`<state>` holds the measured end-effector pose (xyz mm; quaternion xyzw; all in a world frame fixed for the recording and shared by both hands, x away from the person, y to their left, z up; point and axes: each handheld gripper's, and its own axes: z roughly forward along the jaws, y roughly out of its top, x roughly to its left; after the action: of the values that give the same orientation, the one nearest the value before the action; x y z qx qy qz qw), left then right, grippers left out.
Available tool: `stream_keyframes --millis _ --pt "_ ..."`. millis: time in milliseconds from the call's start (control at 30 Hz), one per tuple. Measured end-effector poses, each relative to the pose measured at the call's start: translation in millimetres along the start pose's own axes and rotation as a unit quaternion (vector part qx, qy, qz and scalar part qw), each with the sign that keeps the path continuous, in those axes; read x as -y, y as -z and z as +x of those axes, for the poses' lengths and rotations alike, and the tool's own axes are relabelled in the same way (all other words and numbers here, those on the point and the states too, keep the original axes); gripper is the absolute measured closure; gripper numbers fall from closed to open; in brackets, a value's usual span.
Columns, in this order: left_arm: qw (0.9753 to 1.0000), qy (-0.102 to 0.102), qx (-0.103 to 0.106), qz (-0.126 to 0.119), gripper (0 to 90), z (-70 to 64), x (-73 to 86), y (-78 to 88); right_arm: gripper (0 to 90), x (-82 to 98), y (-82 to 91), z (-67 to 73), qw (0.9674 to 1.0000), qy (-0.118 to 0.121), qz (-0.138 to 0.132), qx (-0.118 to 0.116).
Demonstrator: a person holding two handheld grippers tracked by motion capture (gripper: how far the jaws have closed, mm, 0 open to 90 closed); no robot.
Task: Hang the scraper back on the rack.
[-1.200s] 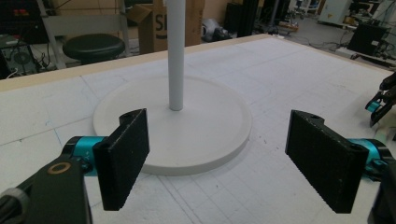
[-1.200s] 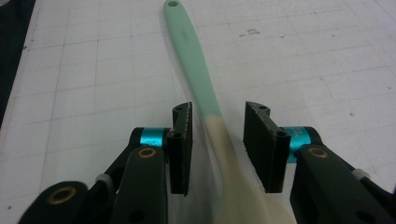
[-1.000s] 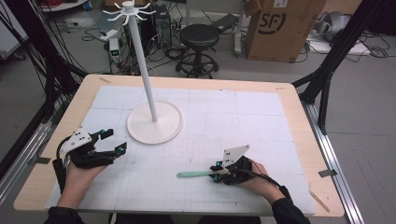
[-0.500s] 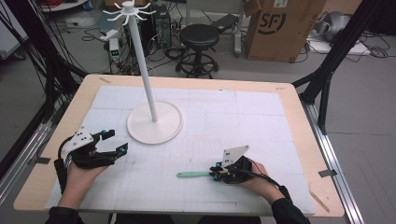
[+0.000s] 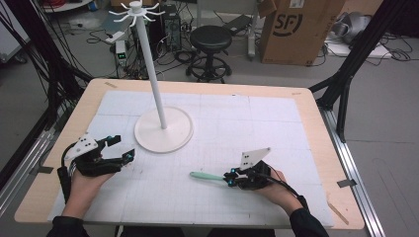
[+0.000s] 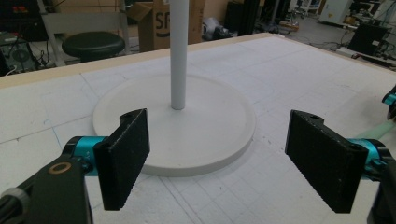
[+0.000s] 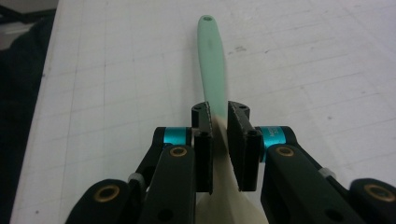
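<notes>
A mint-green utensil handle (image 5: pixel 206 176) lies low over the white mat, and my right gripper (image 5: pixel 231 178) is shut on it. In the right gripper view the jaws clamp the handle (image 7: pixel 211 60) where it widens into a cream-coloured end (image 7: pixel 224 193); the handle has a small hole at its far tip. My left gripper (image 5: pixel 122 149) rests at the mat's left with its jaws wide apart and nothing between them. Its pads (image 6: pixel 123 156) frame the round base (image 6: pixel 205 126) of a white stand (image 5: pixel 163 129), whose pole carries several hooks at the top (image 5: pixel 134 9).
A white gridded mat (image 5: pixel 276 123) covers the wooden table (image 5: pixel 316 123). Beyond the far edge stand a black stool (image 5: pixel 210 39), a cardboard box (image 5: pixel 296 29) and cables on the floor. Black frame posts rise at both sides.
</notes>
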<state>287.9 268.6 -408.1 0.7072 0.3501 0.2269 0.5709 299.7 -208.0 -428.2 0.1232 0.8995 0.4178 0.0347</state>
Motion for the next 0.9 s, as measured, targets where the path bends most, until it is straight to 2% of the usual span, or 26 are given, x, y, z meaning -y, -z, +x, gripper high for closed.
stream_keyframes --millis 200,367,400,500,533,567,633,733,900 --pt "1.0000 0.000 -0.001 -0.002 22.5 0.7 -1.2 -0.3 81.5 -10.6 5.9 -3.3 0.9998 -0.011 -0.014 0.008" --pt "1.0000 0.002 -0.002 -0.007 22.6 3.3 -2.1 -0.9 81.5 -21.2 11.4 -7.3 0.9990 -0.019 -0.035 0.019" --pt "1.0000 0.003 -0.002 -0.008 22.7 4.1 -2.5 -1.0 81.5 -27.3 16.3 -10.7 0.9981 -0.026 -0.052 0.021" --pt "0.9999 0.005 -0.002 -0.011 22.8 5.8 -2.9 -1.2 81.5 -32.7 20.5 -14.2 0.9972 -0.028 -0.065 0.022" --pt "0.9999 0.007 -0.003 -0.011 22.8 6.1 -2.9 -1.2 81.5 -39.5 25.3 -17.8 0.9959 -0.030 -0.081 0.025" --pt "0.9999 0.007 -0.003 -0.011 22.8 6.8 -2.8 -1.2 81.5 -39.5 25.3 -17.8 0.9959 -0.030 -0.081 0.025" --pt "0.9999 0.009 -0.002 -0.012 22.8 7.5 -2.7 -1.1 81.5 -47.6 30.6 -22.1 0.9945 -0.038 -0.094 0.024" --pt "0.9998 0.012 -0.001 -0.014 22.9 7.5 -2.8 -0.8 81.5 -61.4 38.5 -25.2 0.9940 -0.044 -0.098 0.025" --pt "0.9998 0.012 0.001 -0.014 23.0 6.8 -3.3 0.7 81.5 -92.7 56.3 -32.3 0.9913 -0.037 -0.123 0.031"
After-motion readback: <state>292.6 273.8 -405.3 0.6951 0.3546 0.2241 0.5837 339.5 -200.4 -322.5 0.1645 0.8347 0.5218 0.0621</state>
